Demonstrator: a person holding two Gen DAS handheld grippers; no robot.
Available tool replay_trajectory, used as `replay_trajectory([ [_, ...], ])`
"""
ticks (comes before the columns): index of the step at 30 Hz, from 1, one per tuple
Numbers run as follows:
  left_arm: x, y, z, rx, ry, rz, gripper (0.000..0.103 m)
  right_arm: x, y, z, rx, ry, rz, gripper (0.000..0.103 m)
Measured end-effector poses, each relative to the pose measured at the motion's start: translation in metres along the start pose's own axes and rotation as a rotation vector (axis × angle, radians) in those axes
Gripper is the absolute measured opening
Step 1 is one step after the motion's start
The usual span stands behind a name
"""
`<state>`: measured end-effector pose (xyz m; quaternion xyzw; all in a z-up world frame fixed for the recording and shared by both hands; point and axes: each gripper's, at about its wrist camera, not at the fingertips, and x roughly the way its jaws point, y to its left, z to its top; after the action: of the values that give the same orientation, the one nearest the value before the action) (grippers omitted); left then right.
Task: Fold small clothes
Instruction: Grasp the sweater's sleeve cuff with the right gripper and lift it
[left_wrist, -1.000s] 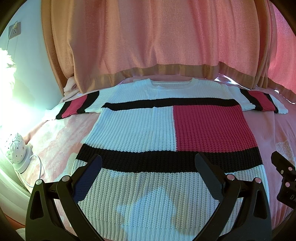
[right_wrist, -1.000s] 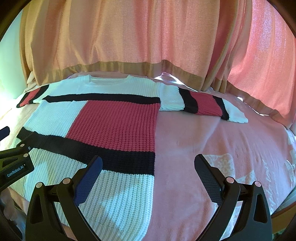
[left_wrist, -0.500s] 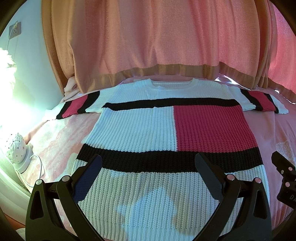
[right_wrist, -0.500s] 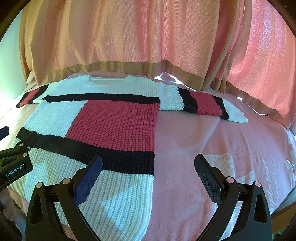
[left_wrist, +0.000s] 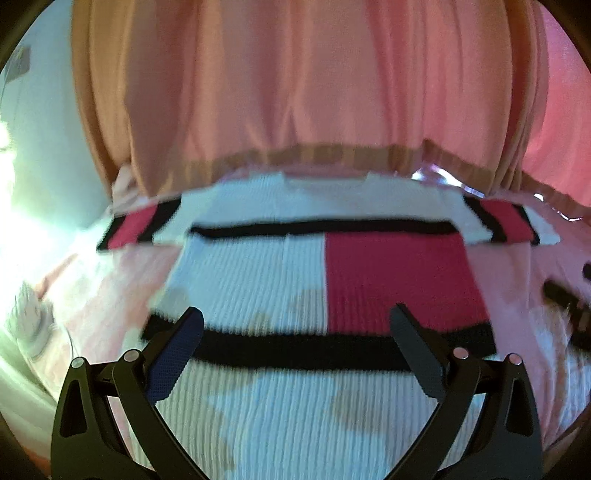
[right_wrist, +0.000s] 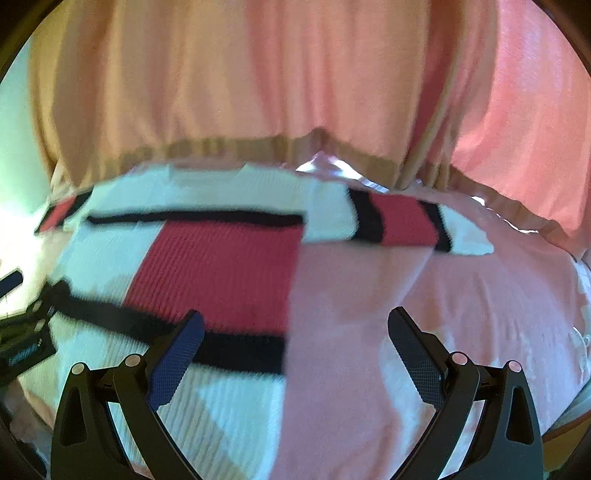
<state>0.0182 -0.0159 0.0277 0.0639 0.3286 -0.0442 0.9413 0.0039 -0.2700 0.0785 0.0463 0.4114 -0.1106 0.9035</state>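
Observation:
A knit sweater (left_wrist: 295, 280) in white, red and black lies flat on the pink bed, sleeves spread to both sides. It also shows in the right wrist view (right_wrist: 218, 266). My left gripper (left_wrist: 295, 321) is open and empty above the sweater's lower black band. My right gripper (right_wrist: 295, 325) is open and empty above the sweater's right edge and the pink sheet (right_wrist: 424, 314). The right sleeve (right_wrist: 406, 225) lies ahead of it. Both views are blurred.
Orange-pink curtains (left_wrist: 295, 92) hang behind the bed. A small white object with a cord (left_wrist: 29, 317) sits at the bed's left edge. The other gripper shows at the right edge of the left wrist view (left_wrist: 569, 302) and at the left edge of the right wrist view (right_wrist: 22, 343).
Both grippers have moved forward over the sweater, and the views are now motion-blurred. The sweater itself has not moved. Both jaws stay open.

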Motion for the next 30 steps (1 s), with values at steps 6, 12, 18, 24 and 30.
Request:
replay_trajectory([
  [6,0.021,-0.02,0.053,0.024,-0.019,-0.075,0.098,0.062,-0.13,0.067,0.162,0.013,-0.208,0.098],
  [12,0.058,-0.035,0.062,0.019,-0.043,-0.042,0.098,0.156,-0.265,0.059,0.483,0.126,-0.262,0.094],
  [18,0.096,-0.036,0.059,-0.007,0.072,-0.063,0.098,0.217,-0.332,0.029,0.69,0.183,-0.25,0.084],
  [24,0.108,-0.031,0.058,-0.013,0.104,-0.057,0.098,0.238,-0.341,0.032,0.729,0.142,-0.213,0.044],
  [30,0.108,-0.028,0.06,-0.023,0.103,-0.052,0.098,0.218,-0.346,0.045,0.815,0.014,-0.104,0.004],
])
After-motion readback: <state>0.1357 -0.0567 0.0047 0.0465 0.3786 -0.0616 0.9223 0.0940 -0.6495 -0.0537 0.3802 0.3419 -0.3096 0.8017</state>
